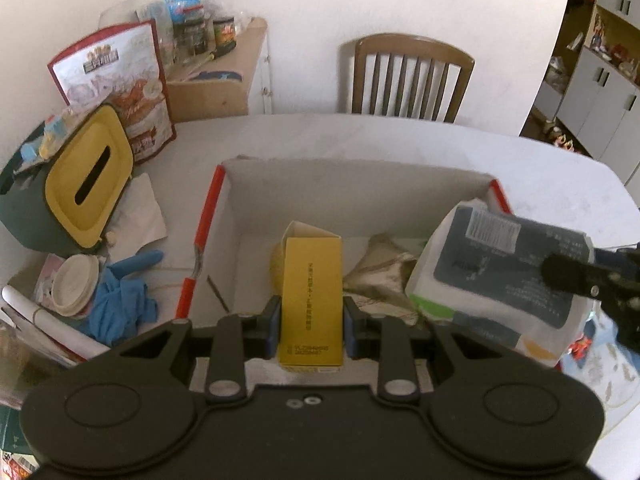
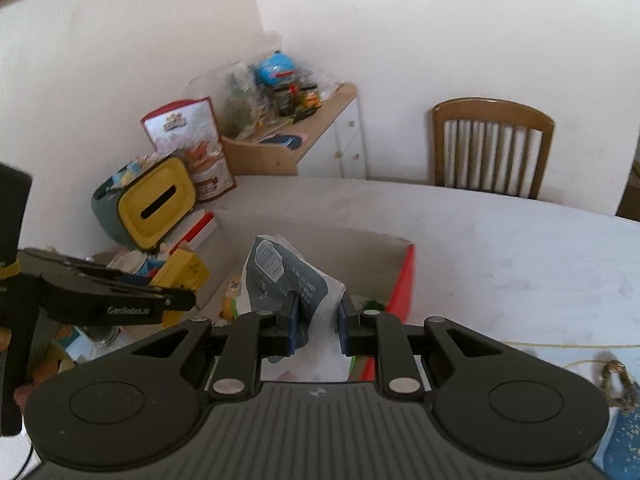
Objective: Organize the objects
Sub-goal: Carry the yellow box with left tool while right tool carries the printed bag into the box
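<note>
My left gripper [image 1: 311, 330] is shut on a tall yellow carton [image 1: 312, 292], held over the open red-edged cardboard box [image 1: 352, 184] on the white table. Crumpled beige wrapping [image 1: 380, 272] lies on the box floor. My right gripper [image 2: 318, 322] is shut on a white and dark grey packet [image 2: 292, 276], which hangs over the box's right side [image 2: 402, 280]. In the left wrist view that packet [image 1: 508, 264] shows at the right with the right gripper's finger [image 1: 568, 274] on it. The right wrist view shows the left gripper's arm [image 2: 120, 300] and the yellow carton [image 2: 182, 270] at the left.
Left of the box stand a yellow-lidded tissue holder [image 1: 88, 184], a red snack bag [image 1: 120, 80], a blue glove [image 1: 120, 300] and paper cups [image 1: 74, 284]. A wooden chair [image 1: 412, 76] stands behind the table. A shelf [image 1: 216, 76] with jars is by the wall.
</note>
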Tool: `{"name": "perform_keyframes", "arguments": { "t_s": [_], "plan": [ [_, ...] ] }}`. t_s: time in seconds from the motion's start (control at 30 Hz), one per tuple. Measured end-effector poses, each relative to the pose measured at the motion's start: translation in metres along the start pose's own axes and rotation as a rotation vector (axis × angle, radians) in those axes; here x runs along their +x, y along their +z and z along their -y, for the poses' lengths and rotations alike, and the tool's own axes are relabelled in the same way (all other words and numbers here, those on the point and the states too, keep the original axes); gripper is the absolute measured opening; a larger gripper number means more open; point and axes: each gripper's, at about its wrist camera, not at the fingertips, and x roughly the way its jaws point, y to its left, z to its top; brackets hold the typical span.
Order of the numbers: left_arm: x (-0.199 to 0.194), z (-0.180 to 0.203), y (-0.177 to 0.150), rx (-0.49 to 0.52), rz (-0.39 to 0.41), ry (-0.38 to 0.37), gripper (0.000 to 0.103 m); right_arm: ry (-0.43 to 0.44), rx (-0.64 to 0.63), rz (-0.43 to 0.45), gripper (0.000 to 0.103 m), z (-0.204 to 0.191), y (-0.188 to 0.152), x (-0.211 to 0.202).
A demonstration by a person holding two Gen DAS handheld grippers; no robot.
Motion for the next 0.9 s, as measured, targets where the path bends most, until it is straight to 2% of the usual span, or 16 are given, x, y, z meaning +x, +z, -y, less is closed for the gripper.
{"name": "perform_keyframes", "arguments": {
  "t_s": [0.23, 0.57, 0.9],
  "plan": [
    [0.023, -0.014, 0.002, 0.001, -0.036, -0.002, 0.028, 0.016, -0.042, -0.048, 0.019, -0.019, -0.011, 0.036],
    [0.045, -0.016, -0.006, 0.065, -0.062, -0.007, 0.028, 0.037, -0.128, -0.076, 0.019, -0.039, -0.024, 0.068],
    [0.063, -0.02, -0.013, 0.099, -0.118, 0.001, 0.028, 0.035, -0.198, -0.138, 0.019, -0.046, -0.043, 0.085]
  ]
}}
